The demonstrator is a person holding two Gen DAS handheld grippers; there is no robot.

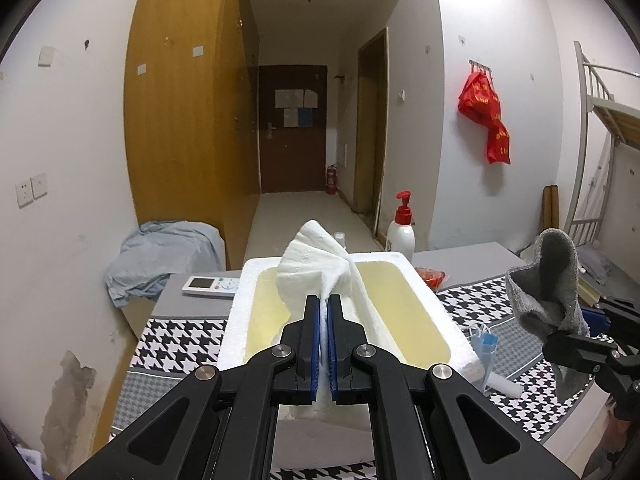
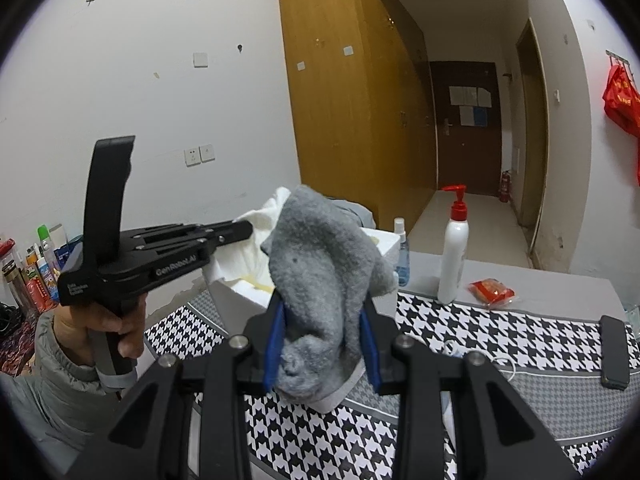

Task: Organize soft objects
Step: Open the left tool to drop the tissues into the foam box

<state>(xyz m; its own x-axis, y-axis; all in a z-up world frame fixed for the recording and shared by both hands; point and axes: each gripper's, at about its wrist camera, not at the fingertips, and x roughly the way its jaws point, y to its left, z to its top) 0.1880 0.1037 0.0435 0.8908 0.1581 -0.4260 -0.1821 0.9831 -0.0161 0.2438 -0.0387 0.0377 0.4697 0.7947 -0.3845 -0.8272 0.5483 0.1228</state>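
Left wrist view: the left gripper, jaws pressed together, pinches a white cloth that fans upward from the pads over the white foam box. The box stands on a houndstooth tablecloth, its yellowish interior open and apparently holding nothing else. At 3 o'clock the right gripper carries a grey sock, well apart from the box rim. A remote control lies at 9 o'clock of the box; a pump bottle stands beyond its far right corner, at about 1 o'clock.

Right wrist view: the right gripper clamps the grey sock between its blue pads, jaws part-way closed on the bunched fabric, the toe drooping below. At 10 o'clock the left gripper, held by a hand, reaches over the foam box with the white cloth.

Step in hand, as judged: depositing both soft items in the box. To do it well, lower the white cloth until most of it is below the rim before releasing, so no fold drapes outside. Bring the sock across from 3 o'clock above the rim, clear of the other gripper, and release it beside the cloth. The foam box looks light; avoid nudging its walls.
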